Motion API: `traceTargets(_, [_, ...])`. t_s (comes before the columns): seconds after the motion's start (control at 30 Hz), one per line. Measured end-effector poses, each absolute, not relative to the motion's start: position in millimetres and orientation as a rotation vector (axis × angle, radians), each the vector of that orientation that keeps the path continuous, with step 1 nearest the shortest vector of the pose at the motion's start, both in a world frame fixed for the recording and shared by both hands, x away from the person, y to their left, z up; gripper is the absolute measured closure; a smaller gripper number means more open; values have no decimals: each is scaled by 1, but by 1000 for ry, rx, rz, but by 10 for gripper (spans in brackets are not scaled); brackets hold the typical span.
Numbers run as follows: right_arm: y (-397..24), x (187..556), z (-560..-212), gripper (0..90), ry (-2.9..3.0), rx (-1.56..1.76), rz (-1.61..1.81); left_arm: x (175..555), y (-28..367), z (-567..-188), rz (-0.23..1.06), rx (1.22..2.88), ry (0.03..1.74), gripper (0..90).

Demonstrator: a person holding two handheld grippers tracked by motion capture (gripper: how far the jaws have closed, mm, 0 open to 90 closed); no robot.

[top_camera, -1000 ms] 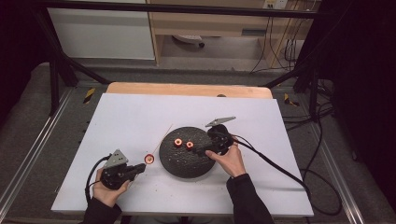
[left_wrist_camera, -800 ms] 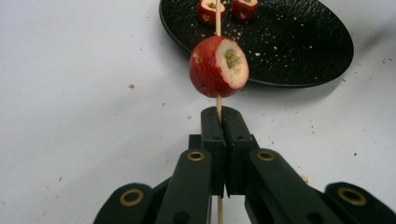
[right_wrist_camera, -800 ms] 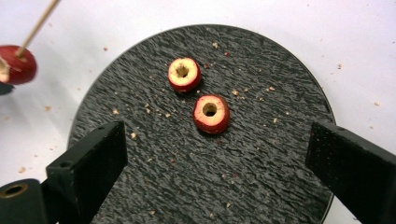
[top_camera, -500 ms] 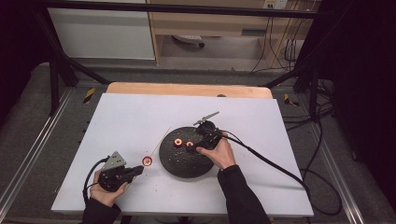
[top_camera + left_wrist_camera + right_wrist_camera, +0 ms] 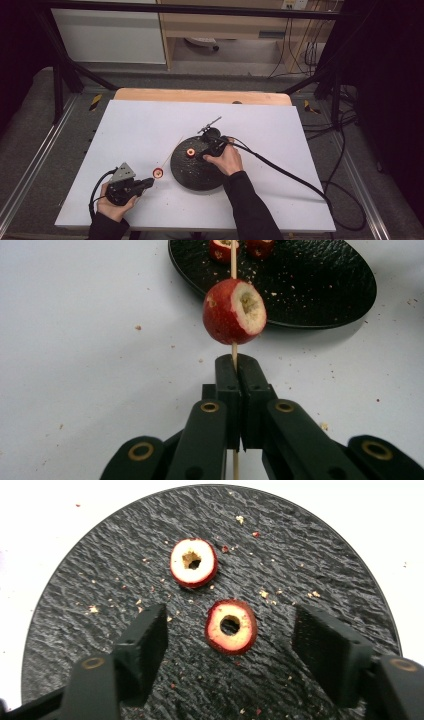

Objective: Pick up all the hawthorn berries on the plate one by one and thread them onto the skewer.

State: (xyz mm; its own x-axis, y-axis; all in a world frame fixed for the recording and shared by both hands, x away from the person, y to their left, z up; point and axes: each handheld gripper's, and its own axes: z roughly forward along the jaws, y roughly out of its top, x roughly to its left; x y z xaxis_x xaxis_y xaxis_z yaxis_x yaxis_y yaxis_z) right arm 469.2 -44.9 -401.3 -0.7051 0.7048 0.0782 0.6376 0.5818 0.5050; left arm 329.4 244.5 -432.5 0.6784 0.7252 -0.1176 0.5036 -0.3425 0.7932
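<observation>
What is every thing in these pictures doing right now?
Left gripper: shut on the skewer.
Skewer: held, run through one cored fruit.
Speared fruit: on the skewer, above the table.
Right gripper: open, jaws just been closing, pads not touching the near fruit.
Near fruit: cored, lying on the plate between the jaws.
Far fruit: cored, lying on the plate.
Plate: flat, crumb-strewn.

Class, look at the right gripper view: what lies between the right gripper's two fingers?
A cored red fruit lies on the black plate between the fingers, not yet touched; these have just been closing.
</observation>
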Motion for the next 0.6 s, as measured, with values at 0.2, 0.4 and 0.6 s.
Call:
traceTargets(0.2, [-43,475,-404,454,2693,1173,763,329,245,-433,323,2018,948,887])
traceTargets(0.4, [-42,477,-407,531,2709,1212,756,329,244,-433,322,2021,946,887])
traceTargets(0.6, [-42,479,-410,585,2723,1236,746,329,244,-433,321,2021,946,887])
